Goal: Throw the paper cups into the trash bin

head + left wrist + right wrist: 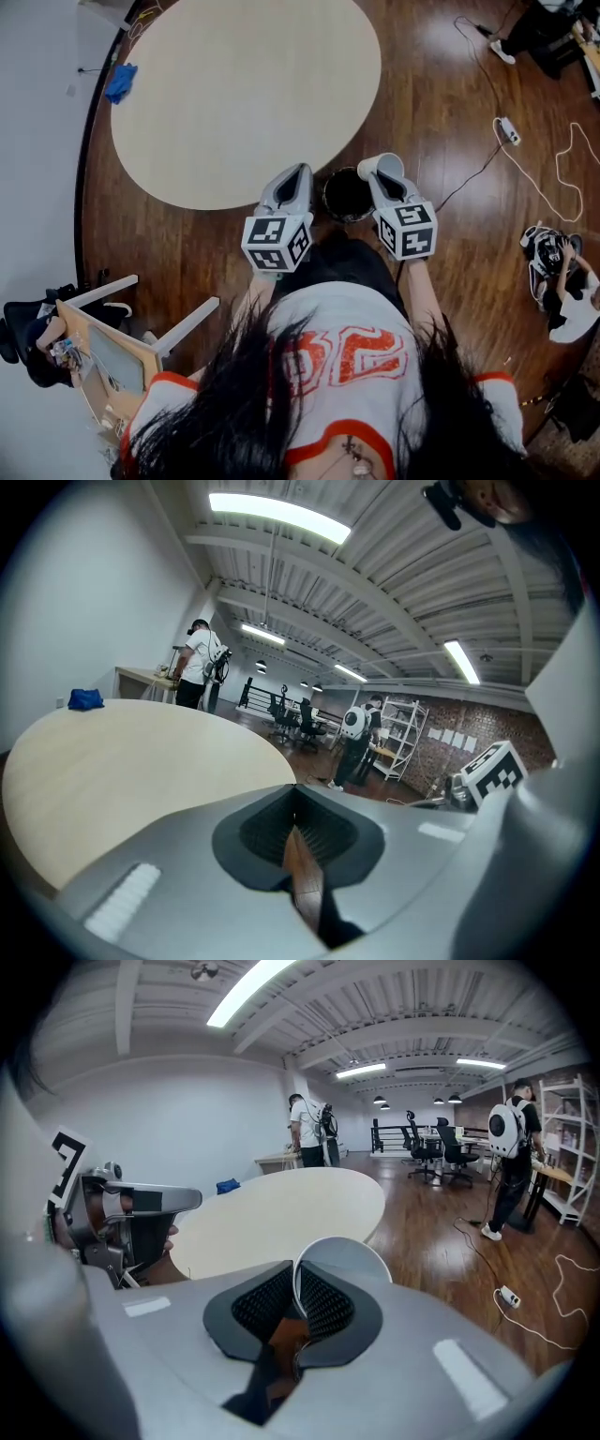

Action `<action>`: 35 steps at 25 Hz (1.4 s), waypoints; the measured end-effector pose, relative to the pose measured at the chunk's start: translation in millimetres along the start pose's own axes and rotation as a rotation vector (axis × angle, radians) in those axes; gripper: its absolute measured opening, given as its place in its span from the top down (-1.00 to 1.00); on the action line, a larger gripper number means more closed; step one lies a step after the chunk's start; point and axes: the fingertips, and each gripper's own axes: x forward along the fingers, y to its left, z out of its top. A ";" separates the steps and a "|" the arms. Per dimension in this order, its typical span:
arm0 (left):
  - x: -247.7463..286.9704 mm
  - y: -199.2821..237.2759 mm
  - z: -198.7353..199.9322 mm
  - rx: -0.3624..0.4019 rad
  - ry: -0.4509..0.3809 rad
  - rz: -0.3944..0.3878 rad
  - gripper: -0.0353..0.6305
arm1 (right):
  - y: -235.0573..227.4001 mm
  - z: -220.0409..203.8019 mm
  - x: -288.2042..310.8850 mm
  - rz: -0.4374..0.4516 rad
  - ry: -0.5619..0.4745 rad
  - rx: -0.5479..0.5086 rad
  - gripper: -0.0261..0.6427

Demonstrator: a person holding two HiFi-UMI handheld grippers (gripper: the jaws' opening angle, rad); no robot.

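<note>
Paper cup (380,167) held beside the trash bin (347,194).
Head view: right gripper (382,172) clamped on the cup's rim; bin between it and the left gripper (298,174), table (244,94) ahead. Left gripper view: clenched, empty. Right gripper view: cup wall nipped between the pads, mouth facing ahead.

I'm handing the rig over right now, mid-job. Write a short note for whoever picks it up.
Grippers: the left gripper is shut with nothing between its jaws, out in front beside the bin. The right gripper is shut on a paper cup, pinching its rim.
Things: the cup hangs at the right rim of the trash bin, which stands on the floor by the table. The head view shows no cups on the table, only a blue cloth at its far left edge.
Done: cup brought to the bin. The bin's inside is too dark to read.
Left: centre the cup over the opening and open the right gripper.
</note>
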 end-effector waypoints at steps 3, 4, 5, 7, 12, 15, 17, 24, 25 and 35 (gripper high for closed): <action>-1.2 -7.6 -10.3 -0.002 0.024 0.000 0.89 | -8.9 -22.5 -6.2 -0.011 0.032 0.026 0.84; -1.2 -10.3 -13.2 -0.002 0.033 -0.002 0.89 | -11.2 -29.7 -7.7 -0.017 0.043 0.034 0.84; -1.1 -12.8 -15.4 0.000 0.041 -0.005 0.89 | -12.8 -35.8 -8.9 -0.022 0.052 0.040 0.84; -0.1 -17.8 -17.3 0.008 0.054 -0.020 0.89 | -14.1 -44.4 -10.7 -0.032 0.061 0.056 0.84; 10.8 -31.7 -21.6 0.044 0.092 -0.081 0.89 | -20.0 -57.3 -9.6 -0.063 0.067 0.093 0.84; 18.6 -40.7 -25.9 0.060 0.114 -0.117 0.89 | -24.9 -73.8 -1.2 -0.087 0.093 0.099 0.84; 23.0 -47.5 -26.8 0.077 0.123 -0.140 0.89 | -26.7 -88.5 6.3 -0.093 0.117 0.109 0.84; 26.9 -60.3 -25.4 0.099 0.133 -0.176 0.89 | -28.8 -143.1 45.4 -0.079 0.226 0.122 0.83; 26.0 -58.8 -25.3 0.100 0.133 -0.174 0.89 | -28.8 -148.9 52.1 -0.076 0.239 0.121 0.83; 11.7 -37.9 -21.9 0.100 0.119 -0.122 0.89 | -32.1 -193.0 94.7 -0.058 0.348 0.178 0.73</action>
